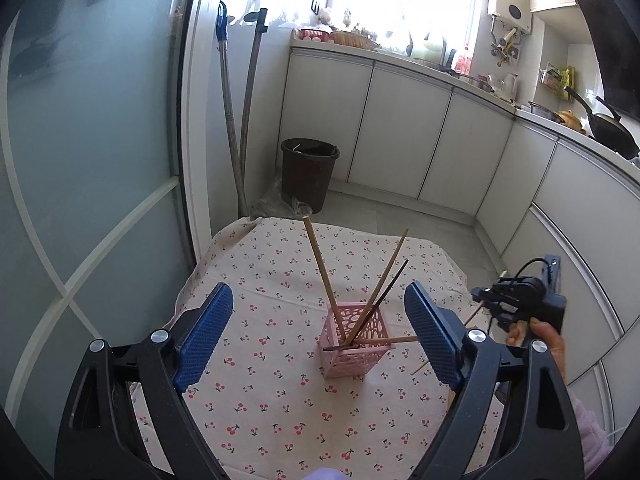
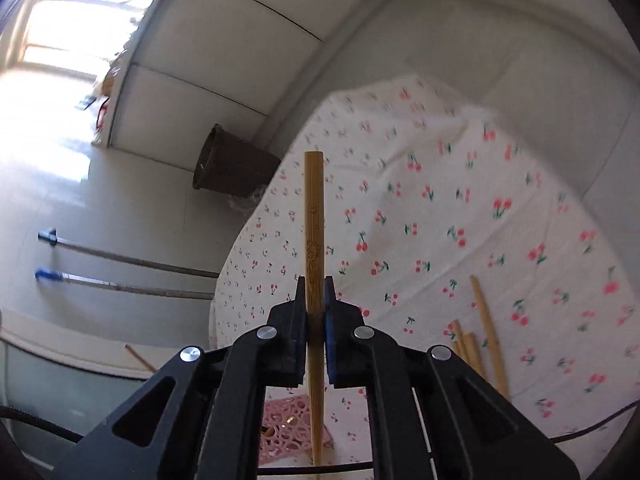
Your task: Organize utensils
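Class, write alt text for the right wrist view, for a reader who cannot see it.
The right gripper is shut on a bamboo chopstick, which points away over a cherry-print tablecloth. Loose chopsticks lie on the cloth to the right, and part of a pink basket shows below the jaws.

Left wrist view overlooks the table (image 1: 280, 420); right wrist view — rolled sideways — shares it.

The bench (image 1: 280, 400) is covered by a cherry-print cloth (image 2: 440, 208); a pink holder (image 1: 354, 354) and loose bamboo chopsticks (image 2: 486, 332) are carried on it.
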Available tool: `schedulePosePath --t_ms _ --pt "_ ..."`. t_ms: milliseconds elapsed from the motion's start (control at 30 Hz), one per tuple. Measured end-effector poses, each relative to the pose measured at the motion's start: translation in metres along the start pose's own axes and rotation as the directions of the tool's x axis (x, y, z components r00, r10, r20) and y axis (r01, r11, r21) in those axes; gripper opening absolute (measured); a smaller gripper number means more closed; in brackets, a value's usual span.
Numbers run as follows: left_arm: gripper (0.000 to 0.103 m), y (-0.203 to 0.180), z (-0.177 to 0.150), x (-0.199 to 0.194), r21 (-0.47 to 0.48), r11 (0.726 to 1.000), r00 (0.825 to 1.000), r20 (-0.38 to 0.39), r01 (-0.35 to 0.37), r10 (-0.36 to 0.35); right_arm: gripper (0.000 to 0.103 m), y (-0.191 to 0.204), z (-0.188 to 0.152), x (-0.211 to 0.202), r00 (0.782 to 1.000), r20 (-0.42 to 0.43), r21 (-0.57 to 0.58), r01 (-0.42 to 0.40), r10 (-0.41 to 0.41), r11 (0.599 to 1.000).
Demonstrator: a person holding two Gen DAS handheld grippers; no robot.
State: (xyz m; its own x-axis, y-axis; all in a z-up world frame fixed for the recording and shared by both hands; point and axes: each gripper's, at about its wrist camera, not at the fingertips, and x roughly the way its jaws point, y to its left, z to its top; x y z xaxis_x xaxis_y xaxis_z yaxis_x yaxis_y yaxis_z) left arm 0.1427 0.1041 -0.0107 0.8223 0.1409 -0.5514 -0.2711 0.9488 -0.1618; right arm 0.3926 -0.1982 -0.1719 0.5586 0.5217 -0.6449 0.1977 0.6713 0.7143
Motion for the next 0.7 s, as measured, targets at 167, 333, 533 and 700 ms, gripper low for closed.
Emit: schedulePosePath --t_ms 167,333,533,700 --pt "0.084 0.011 0.009 -0.008 -0.064 0.998 1.0 0.019 0.019 -0.018 0.007 0.065 -0.016 -0.096 0.983 0.185 -0.281 0.041 0.012 0.959" --pt "0.084 0.024 0.015 -0.014 -0.119 0.993 0.999 0.038 0.019 -0.014 0.007 0.128 -0.047 -0.165 0.952 0.293 -0.445 0.051 0.091 0.894" --pt "0.084 0.043 0.019 -0.012 -0.187 0.982 1.0 0.021 0.018 -0.014 0.007 0.184 -0.086 -0.188 0.942 0.287 -0.526 0.003 0.174 0.851" --pt "0.084 0.052 0.022 -0.016 -0.218 0.976 1.0 0.026 0.017 -0.012 0.007 0.212 -0.111 -0.167 0.946 0.275 -0.568 0.017 0.171 0.823"
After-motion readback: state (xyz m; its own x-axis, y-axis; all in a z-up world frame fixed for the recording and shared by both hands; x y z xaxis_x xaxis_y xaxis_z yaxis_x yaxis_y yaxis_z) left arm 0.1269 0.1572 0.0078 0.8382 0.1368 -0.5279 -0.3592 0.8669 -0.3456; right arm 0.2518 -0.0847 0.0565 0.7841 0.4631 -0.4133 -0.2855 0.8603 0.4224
